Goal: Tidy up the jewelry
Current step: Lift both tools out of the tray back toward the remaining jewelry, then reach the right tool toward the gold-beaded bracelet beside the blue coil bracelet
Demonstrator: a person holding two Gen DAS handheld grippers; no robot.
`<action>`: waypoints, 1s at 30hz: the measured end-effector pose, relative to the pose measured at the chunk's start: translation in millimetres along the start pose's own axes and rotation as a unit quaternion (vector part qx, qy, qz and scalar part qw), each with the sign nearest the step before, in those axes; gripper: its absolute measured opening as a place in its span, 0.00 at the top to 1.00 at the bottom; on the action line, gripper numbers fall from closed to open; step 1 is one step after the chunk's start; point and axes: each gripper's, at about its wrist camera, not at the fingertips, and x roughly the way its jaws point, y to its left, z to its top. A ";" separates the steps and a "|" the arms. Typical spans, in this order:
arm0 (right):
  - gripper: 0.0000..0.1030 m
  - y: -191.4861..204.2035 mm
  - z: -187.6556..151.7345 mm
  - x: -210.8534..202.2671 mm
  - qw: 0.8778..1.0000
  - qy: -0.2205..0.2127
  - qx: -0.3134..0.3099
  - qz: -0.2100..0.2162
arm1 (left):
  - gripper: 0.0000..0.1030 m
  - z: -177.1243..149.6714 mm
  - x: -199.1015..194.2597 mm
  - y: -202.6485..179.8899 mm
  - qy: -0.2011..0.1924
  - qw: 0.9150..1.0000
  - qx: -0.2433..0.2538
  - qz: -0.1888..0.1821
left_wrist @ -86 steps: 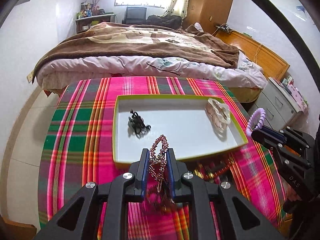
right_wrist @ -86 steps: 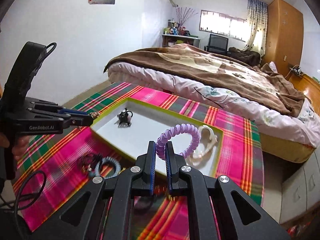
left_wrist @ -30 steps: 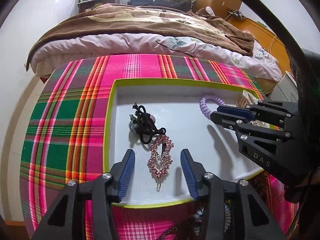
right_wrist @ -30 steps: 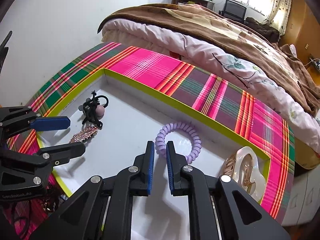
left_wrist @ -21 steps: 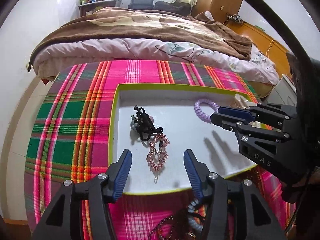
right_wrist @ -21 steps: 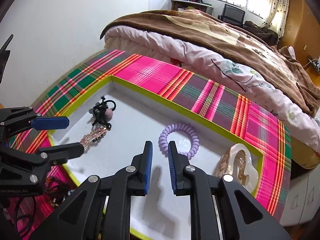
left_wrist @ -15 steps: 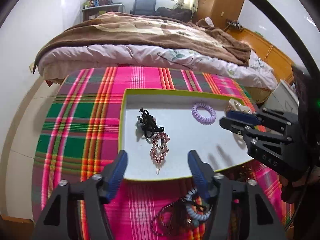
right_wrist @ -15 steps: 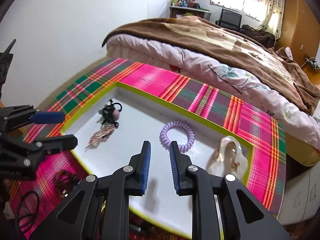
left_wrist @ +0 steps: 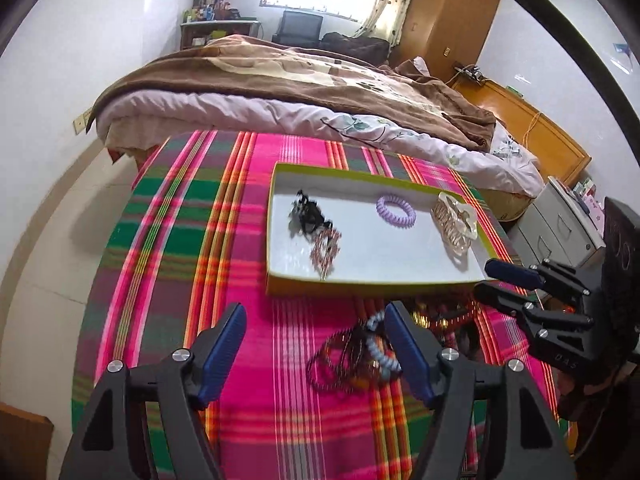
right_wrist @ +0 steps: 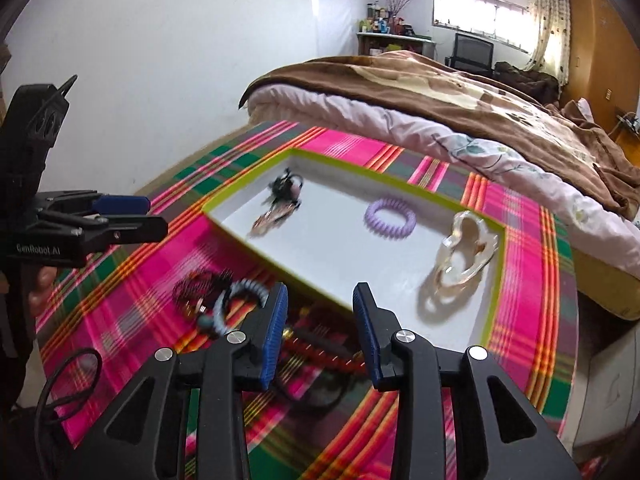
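Observation:
A white tray with a green rim [left_wrist: 280, 288] [right_wrist: 496, 280] sits on the plaid cloth. In it lie a black hair tie [left_wrist: 306, 216] [right_wrist: 285, 188], a pink beaded clip [left_wrist: 325, 249] [right_wrist: 272, 216], a purple coil tie [left_wrist: 396, 210] [right_wrist: 390, 218] and a clear claw clip [left_wrist: 456, 226] [right_wrist: 466, 254]. My left gripper [left_wrist: 314, 350] is open and empty, held above the cloth before the tray. My right gripper [right_wrist: 320, 332] [left_wrist: 490, 280] is open and empty near the tray's front right corner. Loose bracelets and a blue-white coil tie [left_wrist: 360, 354] [right_wrist: 224, 300] lie in front of the tray.
The plaid-covered table [left_wrist: 168, 240] ends at the left and front. A bed with a brown blanket [left_wrist: 304, 80] [right_wrist: 460, 92] stands behind it. A grey drawer cabinet [left_wrist: 560, 220] is at the right. More red and gold jewelry [right_wrist: 320, 340] lies under my right gripper.
Both grippers let go of their pieces in the tray, the beaded clip and the purple coil tie. They opened wide and pulled back toward the front, over the loose jewelry pile.

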 end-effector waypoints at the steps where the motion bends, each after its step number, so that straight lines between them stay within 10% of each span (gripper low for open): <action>1: 0.66 2.4 -2.3 1.8 1.000 0.003 -0.004 0.001 | 0.31 -4.7 -0.4 2.2 0.002 1.000 -0.004 -0.001; 20: 0.66 30.7 -12.3 35.7 0.995 0.071 -0.061 -0.042 | 0.24 -42.8 14.9 30.8 0.051 0.998 -0.045 -0.013; 30: 0.86 39.3 -16.0 31.5 0.994 0.063 -0.077 -0.051 | 0.17 -49.3 24.6 25.9 0.083 0.996 -0.030 -0.031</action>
